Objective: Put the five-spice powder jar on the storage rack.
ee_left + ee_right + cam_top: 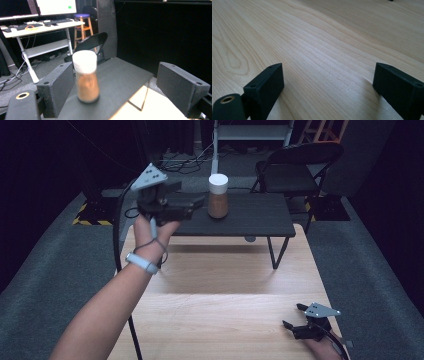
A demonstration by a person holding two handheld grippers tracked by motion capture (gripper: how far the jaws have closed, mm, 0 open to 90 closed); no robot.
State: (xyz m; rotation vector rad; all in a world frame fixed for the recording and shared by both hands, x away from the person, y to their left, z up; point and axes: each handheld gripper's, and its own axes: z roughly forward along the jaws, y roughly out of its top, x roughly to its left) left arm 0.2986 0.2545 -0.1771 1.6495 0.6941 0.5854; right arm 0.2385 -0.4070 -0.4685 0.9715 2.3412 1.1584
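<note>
A clear jar (218, 196) with a white lid and brown contents stands upright on the small black table (260, 220). My left gripper (192, 205) is held up just left of the jar, open, its jaws wide with nothing between them. In the left gripper view the jar (85, 77) stands ahead, close to the left jaw, untouched. My right gripper (294, 316) rests low on the light wooden table (220, 300) near its front right corner, open and empty. The right gripper view has bare wood grain (324, 50) between the jaws.
A black folding chair (295, 167) stands behind the black table at the right. A white desk frame (250, 132) and cables lie on the floor beyond. Grey carpet (45, 265) runs along both sides of the wooden table.
</note>
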